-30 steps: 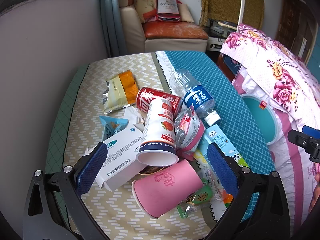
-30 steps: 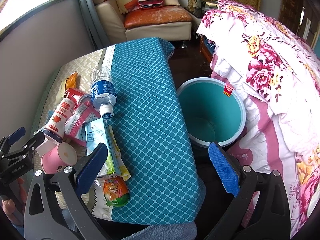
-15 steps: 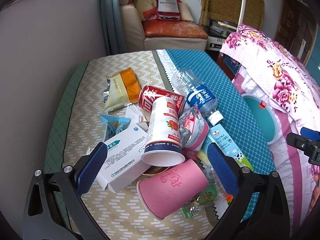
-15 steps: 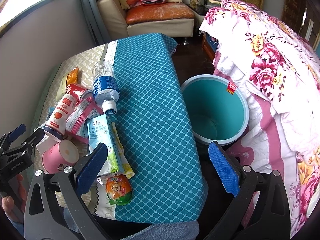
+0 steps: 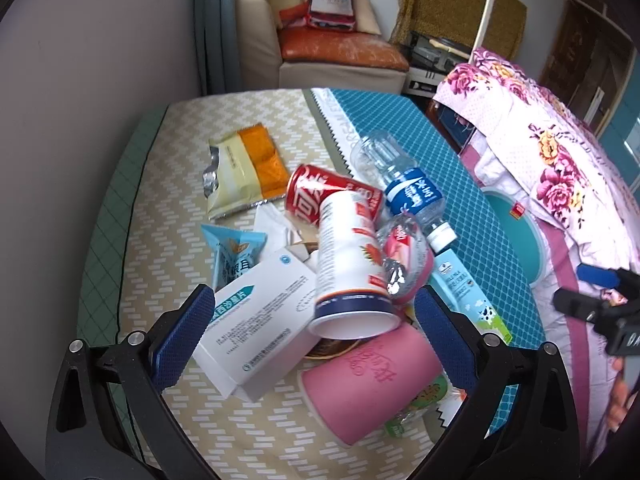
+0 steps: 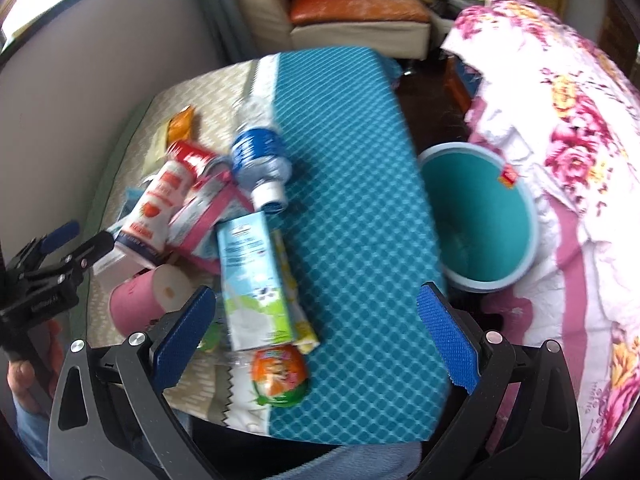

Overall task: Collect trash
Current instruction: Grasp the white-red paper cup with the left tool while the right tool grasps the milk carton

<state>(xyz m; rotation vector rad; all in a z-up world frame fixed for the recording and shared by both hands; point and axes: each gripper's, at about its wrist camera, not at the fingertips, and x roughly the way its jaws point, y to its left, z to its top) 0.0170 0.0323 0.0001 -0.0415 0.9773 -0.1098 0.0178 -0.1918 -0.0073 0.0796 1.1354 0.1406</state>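
Between the blue pads of my left gripper (image 5: 314, 334) sits the near end of the junk pile, with the jaws spread wide and gripping nothing yet. Closest to that gap are the pink paper cup (image 5: 370, 388) lying on its side and the white medicine box (image 5: 260, 322), with the white strawberry-print drink cup (image 5: 352, 264) leaning on top of both. Behind those it's the red cola can (image 5: 326, 198), the water bottle (image 5: 404, 186), a crinkly pink wrapper (image 5: 404, 260) and the yellow-orange snack packet (image 5: 244, 170) off on its own further back. My right gripper (image 6: 316, 338) is also wide open and empty, hovering over the teal cloth (image 6: 360, 216) near the milk carton (image 6: 252, 280) and the orange egg-shaped thing (image 6: 280, 376) at the table edge. The teal bin (image 6: 476, 216) is down on the floor just past the right side of the table, squeezed against the floral quilt (image 6: 560, 120). Honestly what worries me is how stacked everything is: if I pinch the pink cup or the box first, I reckon the drink cup resting on them tips and rolls, maybe taking the can with it. A paper cup will probably crush if I squeeze hard too. And that orange egg looks close enough to the edge that one careless nudge from the right side sends it to the floor instead of the bin. The right view is blurry, so I can't judge its exact spot.
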